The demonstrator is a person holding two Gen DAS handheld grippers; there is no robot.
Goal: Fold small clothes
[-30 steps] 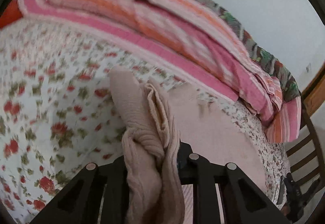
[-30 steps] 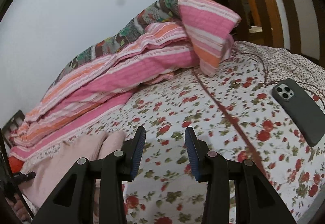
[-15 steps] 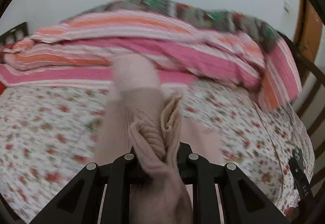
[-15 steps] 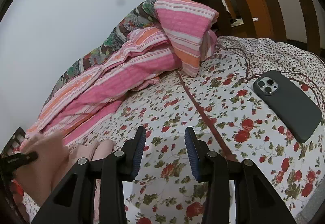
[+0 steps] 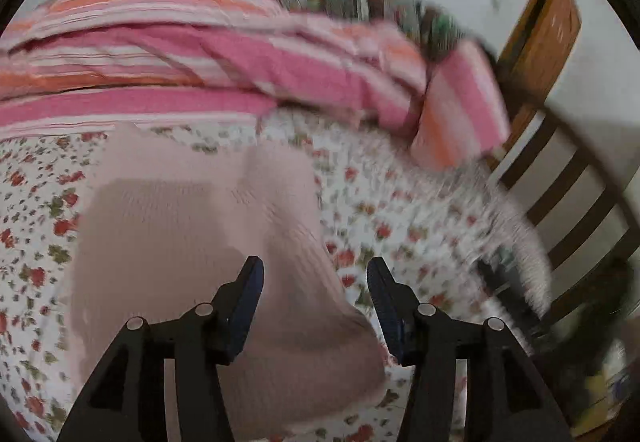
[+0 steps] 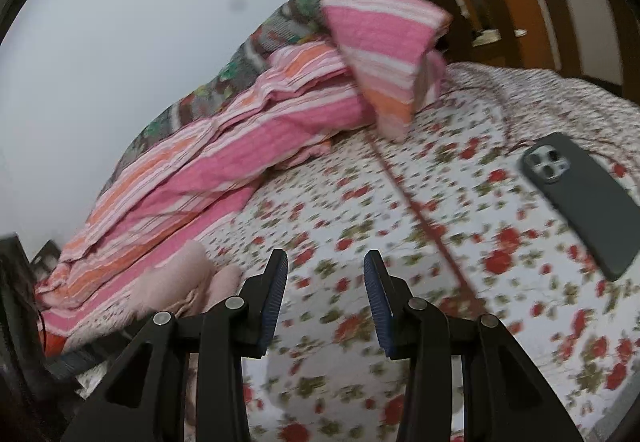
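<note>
A pale pink knitted garment [image 5: 192,226] lies folded on the flowered bedsheet [image 5: 400,209] in the left wrist view. My left gripper [image 5: 315,284] hovers over its near right part; its jaws are opening, the pads stand apart and the cloth lies loose below them. In the right wrist view the same pink garment [image 6: 176,282] shows at the lower left, beside my right gripper [image 6: 326,282]. That gripper is open over bare sheet with nothing between its fingers.
A pink and orange striped blanket [image 6: 248,145] is heaped along the wall side of the bed. A dark phone [image 6: 580,197] lies on the sheet at the right. A wooden slatted bed end [image 5: 568,177] stands beyond.
The left gripper swung right with the pink garment, laid it down folded on the sheet and opened off it. The right gripper barely moved and stays open.
</note>
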